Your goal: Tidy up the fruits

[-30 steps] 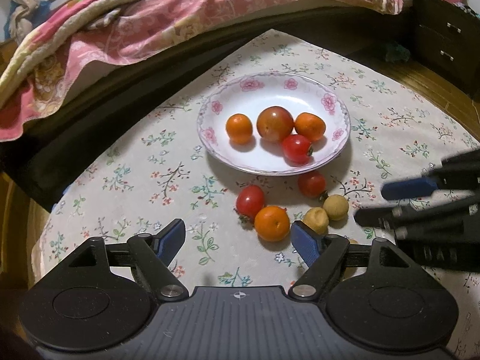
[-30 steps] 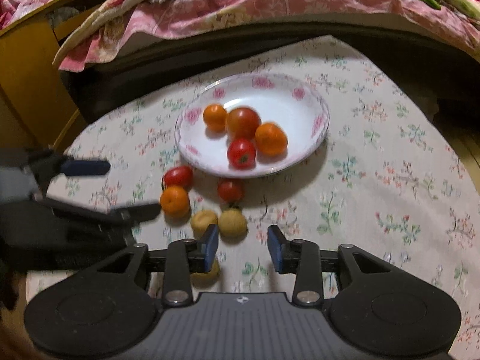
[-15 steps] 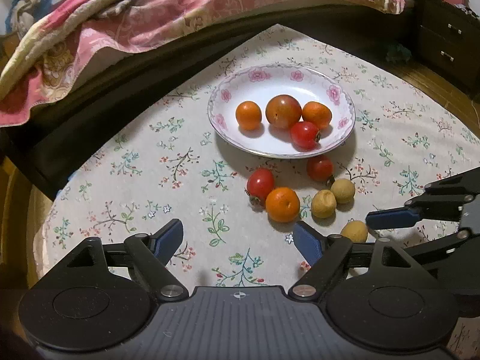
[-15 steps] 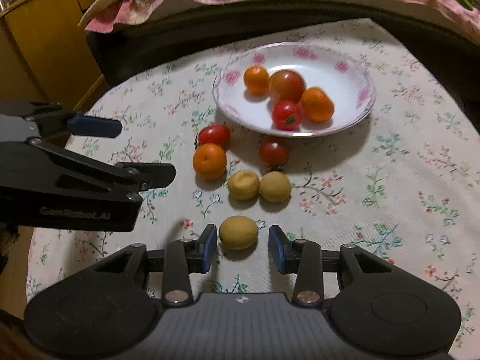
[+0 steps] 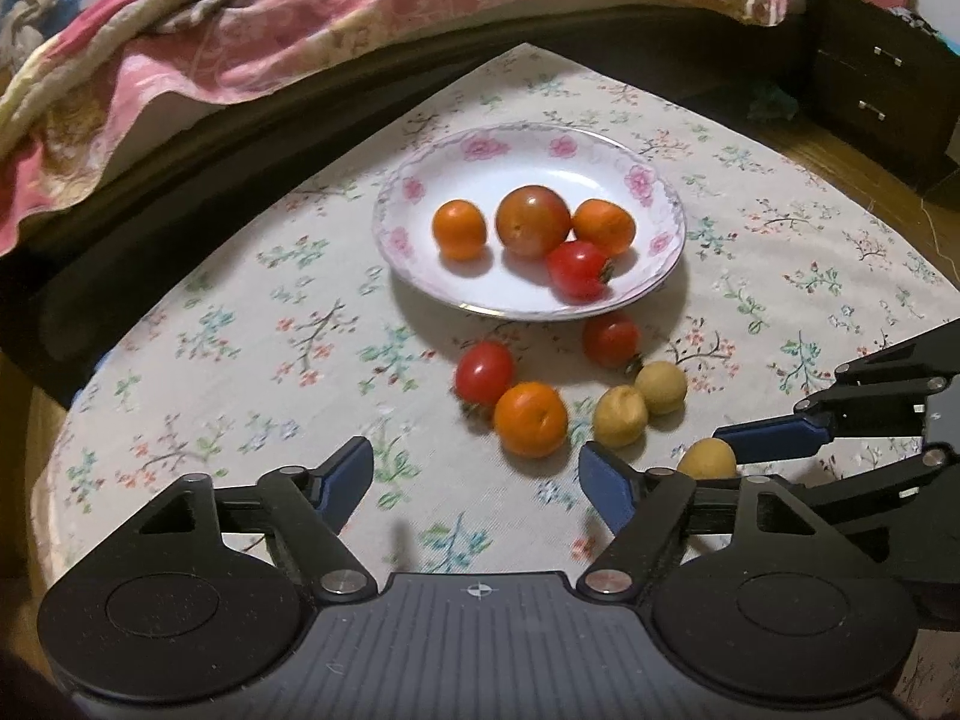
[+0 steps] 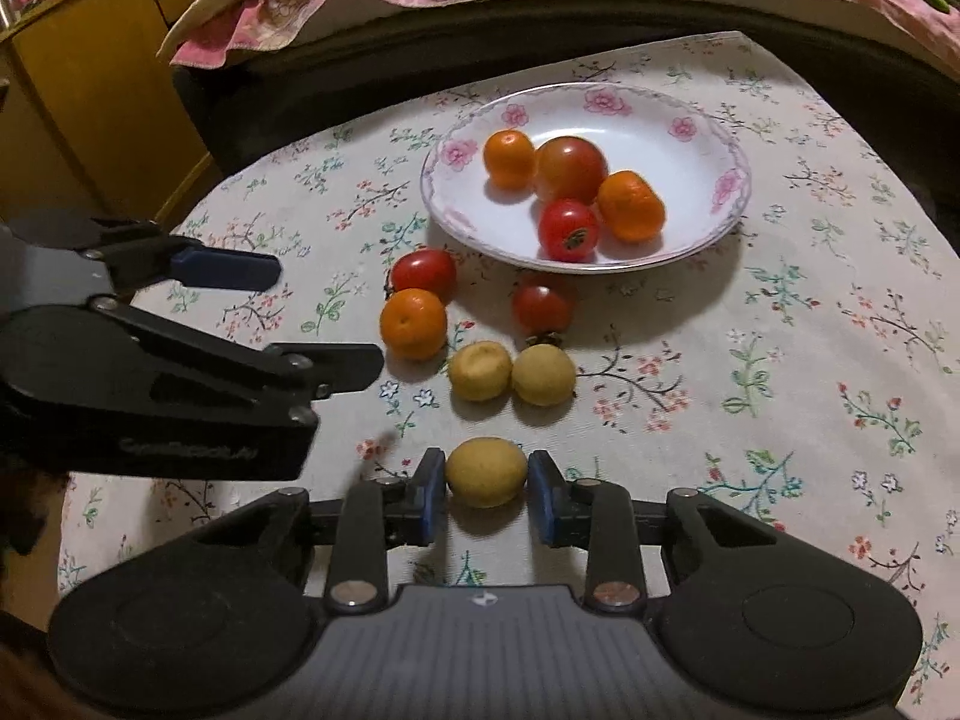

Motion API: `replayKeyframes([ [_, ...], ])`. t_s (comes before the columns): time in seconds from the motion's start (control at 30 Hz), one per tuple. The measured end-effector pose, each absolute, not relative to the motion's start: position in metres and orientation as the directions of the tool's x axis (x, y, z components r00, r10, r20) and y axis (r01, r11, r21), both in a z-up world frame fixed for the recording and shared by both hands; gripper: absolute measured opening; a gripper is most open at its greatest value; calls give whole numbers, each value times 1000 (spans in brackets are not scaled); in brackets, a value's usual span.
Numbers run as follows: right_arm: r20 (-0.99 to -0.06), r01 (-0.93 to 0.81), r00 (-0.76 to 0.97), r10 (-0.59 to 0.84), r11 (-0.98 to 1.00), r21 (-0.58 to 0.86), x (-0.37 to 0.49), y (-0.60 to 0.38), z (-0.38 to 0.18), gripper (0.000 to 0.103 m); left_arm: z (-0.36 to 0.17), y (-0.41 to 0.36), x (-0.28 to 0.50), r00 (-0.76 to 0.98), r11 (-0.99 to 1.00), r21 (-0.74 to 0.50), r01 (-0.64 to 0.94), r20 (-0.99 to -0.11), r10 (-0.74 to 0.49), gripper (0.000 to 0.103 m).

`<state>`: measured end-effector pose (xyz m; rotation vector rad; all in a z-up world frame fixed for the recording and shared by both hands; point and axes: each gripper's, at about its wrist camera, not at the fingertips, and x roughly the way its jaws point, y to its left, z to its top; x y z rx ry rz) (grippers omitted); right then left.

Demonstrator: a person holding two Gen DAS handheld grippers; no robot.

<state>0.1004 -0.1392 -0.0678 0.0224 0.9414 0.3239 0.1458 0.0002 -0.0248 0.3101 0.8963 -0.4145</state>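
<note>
A white plate with pink flowers (image 5: 540, 162) (image 6: 672, 162) holds two oranges, a large tomato (image 5: 533, 221) and a small red tomato. In front of it, on the flowered cloth, lie two red tomatoes, an orange (image 5: 531, 419) (image 6: 414, 324) and two yellow fruits (image 6: 510, 378). A third yellow fruit (image 6: 486, 471) (image 5: 708, 459) sits nearest me. My right gripper (image 6: 486, 489) is shut on it, a blue pad touching each side. My left gripper (image 5: 477, 474) (image 6: 312, 318) is open with nothing between its fingers. It hovers over the cloth, left of the loose fruit.
A bed with a pink quilt (image 5: 300, 30) and a dark frame runs along the far side of the table. A dark drawer cabinet (image 5: 870, 84) stands at the right, a yellow wooden cabinet (image 6: 90, 120) at the left. The table's round edge (image 5: 54, 480) is close at the left.
My right gripper has come down around the nearest yellow fruit and its fingers have shut on it. The left gripper stays open and has shifted only slightly.
</note>
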Motion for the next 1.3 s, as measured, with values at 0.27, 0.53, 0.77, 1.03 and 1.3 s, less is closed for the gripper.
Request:
replayKeyframes([
  [0.27,-792,-242,532,298,951,194,102,-152,-67,33,-40,-13,162,523,891,56,451,-826,-212,70],
  [0.53,-800,-215,520,299,952,216,103,-164,-68,33,-47,-28,173,525,899,70,433,-830,-189,67],
  [0.77,-803,-207,518,296,954,218,102,-169,-70,33,-47,-34,176,531,899,70,433,-825,-191,59],
  [1.03,-803,-227,516,299,951,209,102,-164,-69,33,-41,-25,165,528,891,65,449,-824,-206,49],
  [1.3,-807,-236,513,293,952,196,105,-161,-70,33,-35,-13,158,522,889,56,455,-825,-215,45],
])
